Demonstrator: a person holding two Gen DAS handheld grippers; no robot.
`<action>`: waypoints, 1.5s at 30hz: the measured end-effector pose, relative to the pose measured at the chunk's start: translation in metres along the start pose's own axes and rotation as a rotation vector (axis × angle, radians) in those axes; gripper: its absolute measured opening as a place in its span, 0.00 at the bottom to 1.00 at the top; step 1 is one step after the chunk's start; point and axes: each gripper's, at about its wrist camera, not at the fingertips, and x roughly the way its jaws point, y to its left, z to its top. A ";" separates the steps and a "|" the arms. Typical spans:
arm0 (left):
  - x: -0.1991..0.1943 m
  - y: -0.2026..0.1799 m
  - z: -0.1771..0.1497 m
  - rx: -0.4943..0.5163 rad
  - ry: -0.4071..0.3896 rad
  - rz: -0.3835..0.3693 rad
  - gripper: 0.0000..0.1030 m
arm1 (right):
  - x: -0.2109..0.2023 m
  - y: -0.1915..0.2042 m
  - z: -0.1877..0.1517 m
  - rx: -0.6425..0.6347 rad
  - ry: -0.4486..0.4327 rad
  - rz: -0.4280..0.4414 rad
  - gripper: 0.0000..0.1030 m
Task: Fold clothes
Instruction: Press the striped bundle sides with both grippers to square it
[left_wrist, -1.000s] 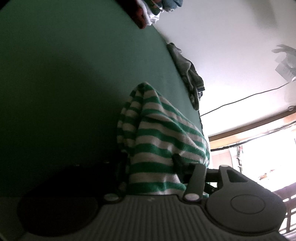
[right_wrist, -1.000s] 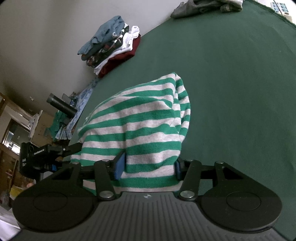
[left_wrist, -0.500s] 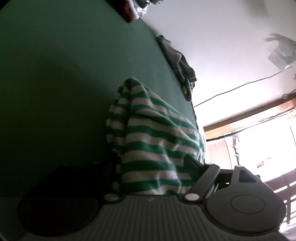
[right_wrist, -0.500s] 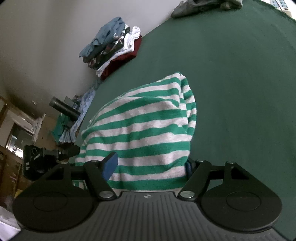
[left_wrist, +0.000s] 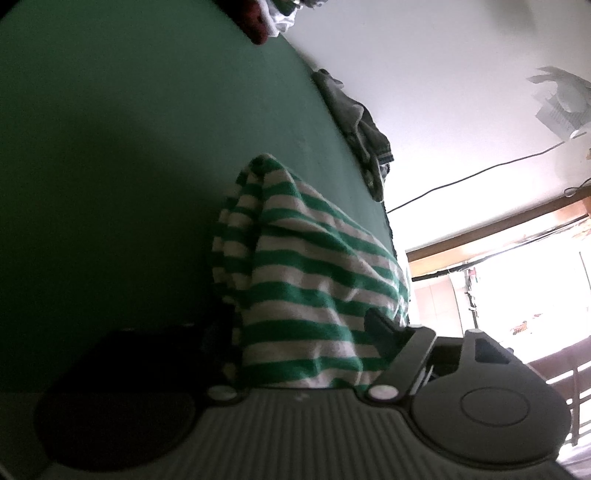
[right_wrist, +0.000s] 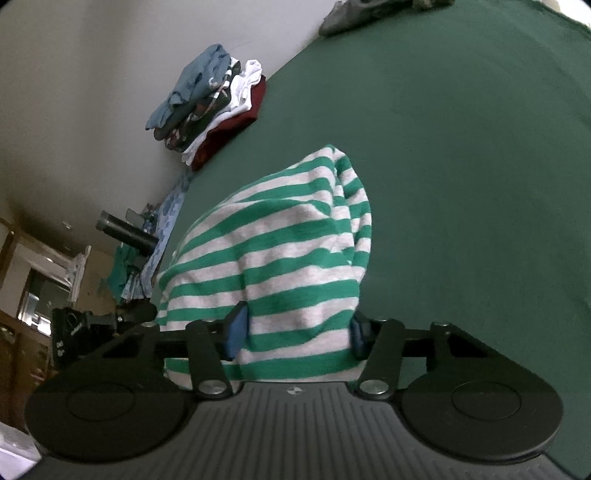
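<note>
A green-and-white striped garment (left_wrist: 303, 277) lies bunched in a hump on the green table cover (left_wrist: 129, 147). Its near edge runs between the fingers of my left gripper (left_wrist: 303, 328), whose jaws stand wide apart; the left finger is lost in shadow. In the right wrist view the same striped garment (right_wrist: 280, 258) rises in front of my right gripper (right_wrist: 295, 328). That gripper's blue pads (right_wrist: 236, 328) press in on the near fold from both sides.
A stack of folded clothes (right_wrist: 214, 103) sits at the far edge by the wall. A crumpled grey garment (left_wrist: 362, 129) lies along another edge. A black tube on a stand (right_wrist: 125, 232) and dark gear stand off the table's left side. Green cover (right_wrist: 461, 166) stretches right.
The left gripper's jaws spread wider and stay apart. The right gripper's jaws opened half a second ago and have closed back in on the striped fold. The garment has shifted only slightly.
</note>
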 end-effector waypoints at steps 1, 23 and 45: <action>0.000 0.001 0.000 -0.005 -0.001 0.001 0.70 | 0.000 -0.001 0.000 0.005 0.000 0.002 0.53; 0.020 -0.039 -0.011 0.114 0.016 0.273 0.47 | 0.006 0.014 0.002 -0.093 0.021 -0.114 0.43; 0.048 -0.089 -0.017 0.268 0.021 0.587 0.48 | 0.010 0.036 -0.008 -0.233 -0.042 -0.249 0.42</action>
